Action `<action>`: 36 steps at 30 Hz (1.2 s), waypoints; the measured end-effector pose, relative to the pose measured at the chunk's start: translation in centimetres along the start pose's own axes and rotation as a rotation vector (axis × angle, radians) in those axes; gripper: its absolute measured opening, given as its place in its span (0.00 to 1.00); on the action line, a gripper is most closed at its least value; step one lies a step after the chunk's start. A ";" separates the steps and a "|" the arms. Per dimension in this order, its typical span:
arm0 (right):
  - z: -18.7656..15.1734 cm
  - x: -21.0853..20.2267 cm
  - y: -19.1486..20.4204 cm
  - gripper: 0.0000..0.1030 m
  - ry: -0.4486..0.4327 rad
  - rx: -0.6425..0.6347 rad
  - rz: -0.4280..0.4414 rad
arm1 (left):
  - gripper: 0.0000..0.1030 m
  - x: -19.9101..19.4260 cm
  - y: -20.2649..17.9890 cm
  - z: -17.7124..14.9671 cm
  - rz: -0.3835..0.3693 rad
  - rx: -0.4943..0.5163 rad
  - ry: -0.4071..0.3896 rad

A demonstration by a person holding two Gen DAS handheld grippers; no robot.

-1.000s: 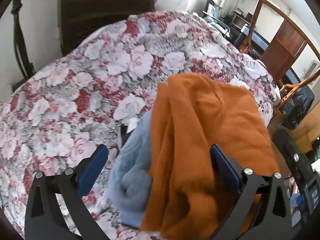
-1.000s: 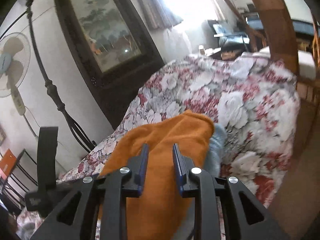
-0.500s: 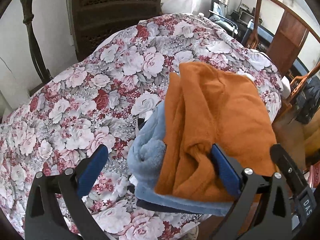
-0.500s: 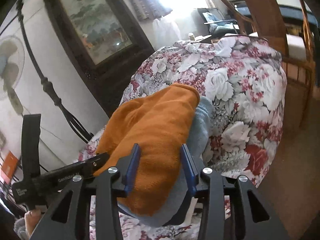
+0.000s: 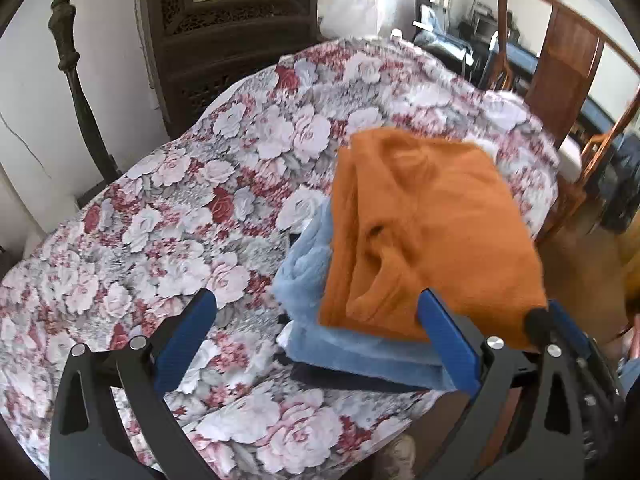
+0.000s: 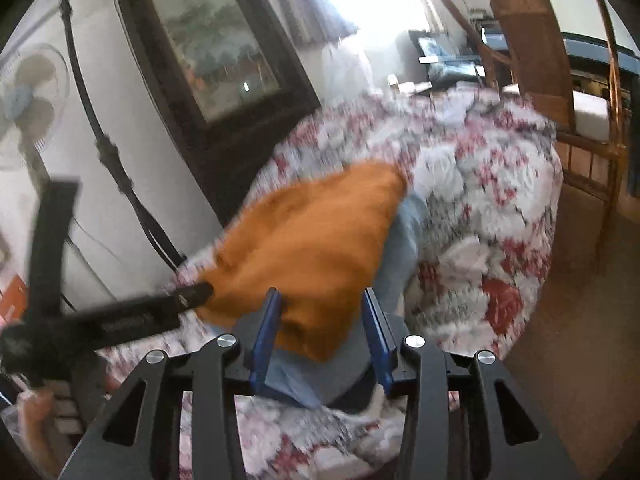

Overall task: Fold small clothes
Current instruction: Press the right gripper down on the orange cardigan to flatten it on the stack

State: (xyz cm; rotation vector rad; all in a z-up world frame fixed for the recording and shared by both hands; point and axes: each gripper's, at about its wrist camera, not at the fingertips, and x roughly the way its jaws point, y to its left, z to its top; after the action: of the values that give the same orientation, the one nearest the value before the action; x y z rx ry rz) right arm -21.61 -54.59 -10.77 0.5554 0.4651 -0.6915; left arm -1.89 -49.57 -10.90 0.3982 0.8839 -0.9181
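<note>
A folded orange garment (image 5: 424, 232) lies on top of a folded light blue garment (image 5: 308, 272), with a dark piece (image 5: 340, 378) under both. The stack sits near the edge of a bed with a floral bedspread (image 5: 180, 220). My left gripper (image 5: 316, 340) is wide open just short of the stack and holds nothing. In the right wrist view the orange garment (image 6: 312, 240) rests on the blue one (image 6: 404, 232). Its near corner lies between the parted fingers of my right gripper (image 6: 320, 340), which does not clamp it.
A dark carved frame with a picture (image 5: 236, 20) stands against the wall behind the bed. A wooden chair (image 5: 568, 72) and cluttered desks are at the right. A metal post (image 5: 76, 80) and a fan (image 6: 28, 108) stand at the left. Brown floor (image 6: 592, 280) lies beside the bed.
My right gripper's jaws have parted and let go of the orange garment, which now rests on the blue one. Both grippers have drawn back from the stack.
</note>
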 end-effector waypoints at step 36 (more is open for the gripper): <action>-1.4 1.9 -0.7 0.54 0.089 0.107 0.054 | 0.96 2.0 1.2 -2.0 0.045 -0.011 0.084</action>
State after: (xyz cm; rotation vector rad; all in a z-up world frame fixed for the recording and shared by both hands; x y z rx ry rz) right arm -21.13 -55.12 -13.14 0.6996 0.4967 -0.6442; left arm -1.26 -48.68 -13.73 0.4481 0.9532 -0.8598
